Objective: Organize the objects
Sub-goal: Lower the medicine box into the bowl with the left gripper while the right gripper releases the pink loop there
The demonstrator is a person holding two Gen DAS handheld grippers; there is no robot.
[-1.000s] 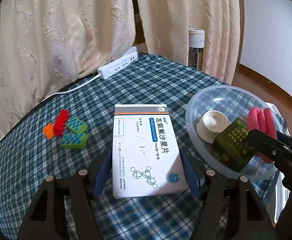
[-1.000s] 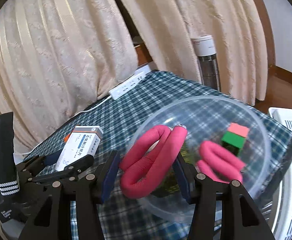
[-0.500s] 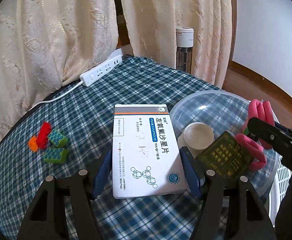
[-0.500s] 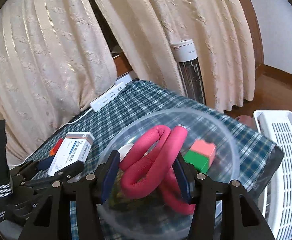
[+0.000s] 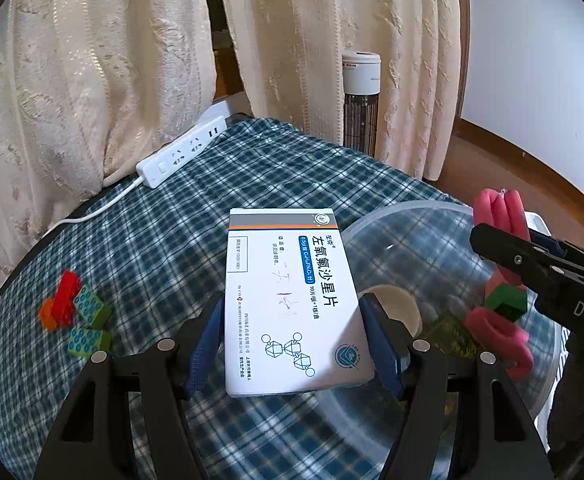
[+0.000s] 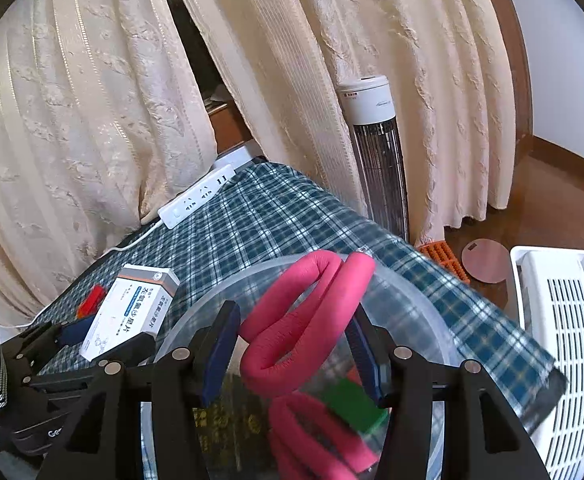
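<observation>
On the white medicine box we read "左氧氟沙星片", a blue band "0.5g", and "10片/板×1板/盒" just beside it. Right of the box, the black gripper shows "DAS", cut off. Smaller print we cannot read.

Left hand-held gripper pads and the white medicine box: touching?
Touching. In the left wrist view the left hand-held gripper has a blue pad pressed against each long side of the white medicine box, holding it above the plaid tablecloth.
</observation>
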